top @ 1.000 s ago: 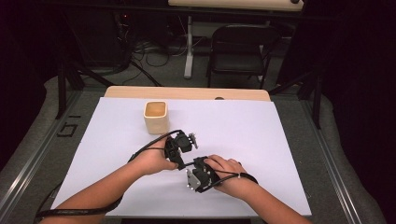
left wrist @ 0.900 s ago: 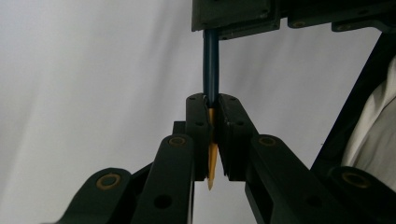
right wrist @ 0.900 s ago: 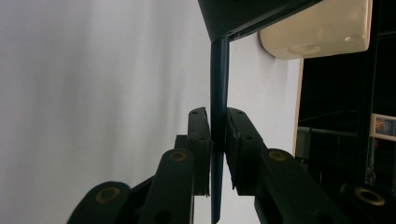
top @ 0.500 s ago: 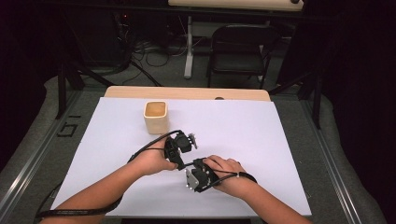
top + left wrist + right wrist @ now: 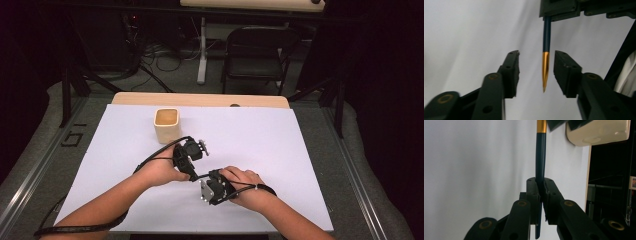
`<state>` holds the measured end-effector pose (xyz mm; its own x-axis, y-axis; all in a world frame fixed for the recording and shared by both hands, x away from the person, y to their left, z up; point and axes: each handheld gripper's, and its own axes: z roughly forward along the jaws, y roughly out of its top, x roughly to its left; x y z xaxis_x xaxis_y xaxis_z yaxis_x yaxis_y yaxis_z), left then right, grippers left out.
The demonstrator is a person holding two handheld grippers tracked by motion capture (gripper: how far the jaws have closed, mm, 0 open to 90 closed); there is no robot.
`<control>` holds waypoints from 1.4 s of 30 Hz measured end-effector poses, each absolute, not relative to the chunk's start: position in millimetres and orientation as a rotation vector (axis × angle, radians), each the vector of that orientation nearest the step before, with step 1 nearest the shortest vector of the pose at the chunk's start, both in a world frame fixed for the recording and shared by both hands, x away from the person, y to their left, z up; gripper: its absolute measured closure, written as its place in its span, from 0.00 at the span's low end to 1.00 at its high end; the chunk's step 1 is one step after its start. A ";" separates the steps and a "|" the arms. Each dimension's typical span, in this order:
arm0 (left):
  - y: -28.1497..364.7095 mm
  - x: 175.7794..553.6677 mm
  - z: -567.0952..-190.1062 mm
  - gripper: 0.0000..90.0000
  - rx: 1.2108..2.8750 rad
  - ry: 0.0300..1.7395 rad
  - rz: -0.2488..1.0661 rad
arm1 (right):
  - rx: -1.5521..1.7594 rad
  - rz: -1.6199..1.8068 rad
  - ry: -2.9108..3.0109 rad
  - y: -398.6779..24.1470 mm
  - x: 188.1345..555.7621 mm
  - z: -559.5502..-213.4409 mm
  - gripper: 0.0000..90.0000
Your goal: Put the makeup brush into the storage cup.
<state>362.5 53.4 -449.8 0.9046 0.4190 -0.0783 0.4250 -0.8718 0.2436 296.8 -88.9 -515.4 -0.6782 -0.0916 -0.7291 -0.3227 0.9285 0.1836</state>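
A dark teal pen (image 5: 540, 157) with a gold tapered tip (image 5: 545, 65) is held level above the white table. My right gripper (image 5: 540, 192) is shut on its teal barrel. My left gripper (image 5: 535, 72) faces it, and its jaws have just been opening. The gold tip lies between the left pads without touching either. In the high view the left gripper (image 5: 194, 170) and right gripper (image 5: 206, 181) meet nose to nose near the table's front middle, each in a hand.
A beige square cup (image 5: 166, 125) stands upright on the white table sheet (image 5: 280, 150) behind the left hand; it also shows at the top right of the right gripper view (image 5: 599, 132). A black chair (image 5: 255, 55) stands beyond the table.
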 end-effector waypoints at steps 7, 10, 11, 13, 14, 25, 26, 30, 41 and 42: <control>68.5 360.2 -447.0 0.52 2.755 0.644 -0.025 | -0.235 0.406 2.315 -92.4 298.3 -516.0 0.94; 74.2 358.7 -446.8 0.51 2.724 0.638 -0.026 | -0.207 0.412 2.328 -93.6 298.5 -513.0 0.94; 76.6 358.5 -446.2 0.51 2.707 0.643 -0.034 | -0.207 0.414 2.331 -93.8 299.0 -512.3 0.94; 81.8 357.9 -444.9 0.51 2.664 0.644 -0.045 | -0.172 0.431 2.340 -95.1 298.8 -512.2 0.94; 83.4 357.5 -444.3 0.50 2.654 0.643 -0.043 | -0.153 0.446 2.346 -96.0 299.4 -511.8 0.94; 99.2 353.9 -437.6 0.48 2.570 0.659 0.007 | 0.118 0.700 2.444 -112.7 312.0 -504.6 0.94; 100.8 353.8 -438.1 0.47 2.557 0.665 0.006 | 0.136 0.721 2.450 -114.1 313.0 -503.8 0.94; 105.0 353.4 -439.8 0.47 2.533 0.679 0.021 | 0.215 0.806 2.481 -120.2 318.0 -502.2 0.94; 110.4 354.1 -443.8 0.46 2.492 0.690 0.028 | 0.400 1.009 2.529 -126.8 325.4 -500.4 0.94; 110.5 353.8 -444.0 0.46 2.489 0.695 0.027 | 0.404 1.025 2.529 -127.2 325.8 -499.8 0.94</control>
